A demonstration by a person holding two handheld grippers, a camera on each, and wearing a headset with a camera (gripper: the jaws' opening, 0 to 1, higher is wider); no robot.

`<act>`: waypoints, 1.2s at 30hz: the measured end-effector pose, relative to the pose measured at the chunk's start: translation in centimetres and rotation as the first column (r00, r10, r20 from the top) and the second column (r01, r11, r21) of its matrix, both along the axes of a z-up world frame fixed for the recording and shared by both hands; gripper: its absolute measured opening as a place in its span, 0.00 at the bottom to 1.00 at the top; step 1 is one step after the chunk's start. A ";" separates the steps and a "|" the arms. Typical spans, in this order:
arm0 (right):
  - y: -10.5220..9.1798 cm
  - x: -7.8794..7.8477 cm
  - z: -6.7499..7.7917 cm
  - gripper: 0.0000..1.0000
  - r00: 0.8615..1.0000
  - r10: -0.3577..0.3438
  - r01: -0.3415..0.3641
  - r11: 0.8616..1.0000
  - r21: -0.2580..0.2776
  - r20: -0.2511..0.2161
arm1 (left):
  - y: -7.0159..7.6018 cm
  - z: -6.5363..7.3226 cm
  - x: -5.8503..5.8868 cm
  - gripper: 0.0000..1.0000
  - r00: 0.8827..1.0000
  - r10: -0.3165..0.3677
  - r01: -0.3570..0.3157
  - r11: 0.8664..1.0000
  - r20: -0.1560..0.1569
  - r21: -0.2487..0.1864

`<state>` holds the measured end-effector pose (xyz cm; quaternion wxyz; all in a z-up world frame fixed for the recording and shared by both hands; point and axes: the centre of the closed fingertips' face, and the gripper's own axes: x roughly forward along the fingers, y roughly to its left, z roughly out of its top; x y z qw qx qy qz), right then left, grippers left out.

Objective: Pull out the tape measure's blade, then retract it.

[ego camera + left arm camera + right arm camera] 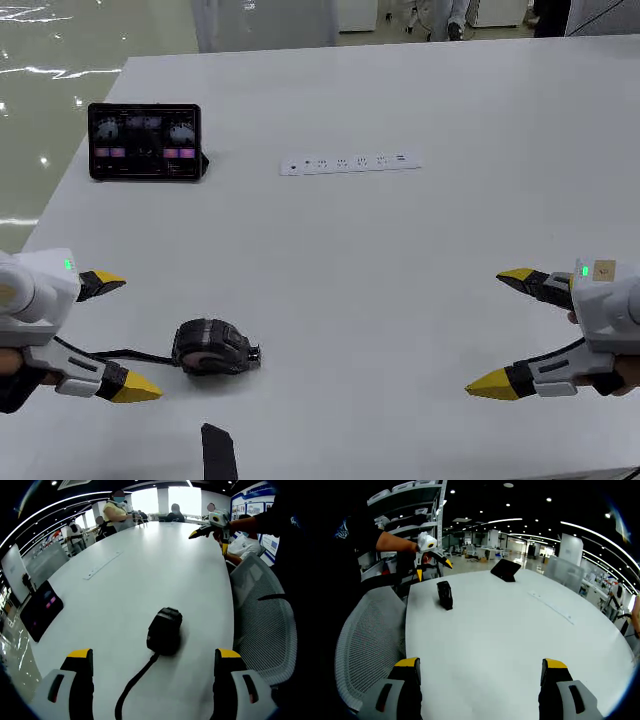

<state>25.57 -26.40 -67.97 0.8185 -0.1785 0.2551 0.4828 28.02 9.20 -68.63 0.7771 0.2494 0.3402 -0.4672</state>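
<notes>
A black tape measure (213,347) lies on the white table (380,260) near its front left, with a black wrist strap trailing to the left; the blade is not drawn out. It sits a short way ahead of my left gripper (155,662), between the lines of the two jaws (164,630). My left gripper (120,335) is open, its yellow-tipped jaws wide apart just left of the tape measure. Far to the right, my right gripper (512,330) is open and holds nothing. In the right gripper view (479,665) the tape measure (445,594) lies far off, near the left gripper (431,555).
A dark tablet (145,142) stands propped at the table's back left. A white power strip (350,163) lies flat at mid-back. A black flat object (220,452) pokes in at the front edge. A mesh chair (262,610) stands beside the table. Several people sit at the far end.
</notes>
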 end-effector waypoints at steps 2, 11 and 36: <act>0.2 0.1 -0.1 0.99 1.000 0.001 -0.001 1.000 -0.001 -0.008 | -0.4 -0.1 0.2 0.99 1.000 -0.020 0.020 1.000 -0.003 0.006; 1.4 0.4 -0.7 0.99 0.999 0.031 -0.031 0.999 -0.009 -0.030 | -2.2 -0.9 0.6 0.99 0.995 -0.093 0.095 0.995 -0.033 0.044; 6.6 1.1 -1.8 0.99 0.993 0.112 -0.111 0.994 0.006 -0.050 | -5.7 -3.8 0.8 0.82 0.948 -0.309 0.318 0.921 -0.076 0.223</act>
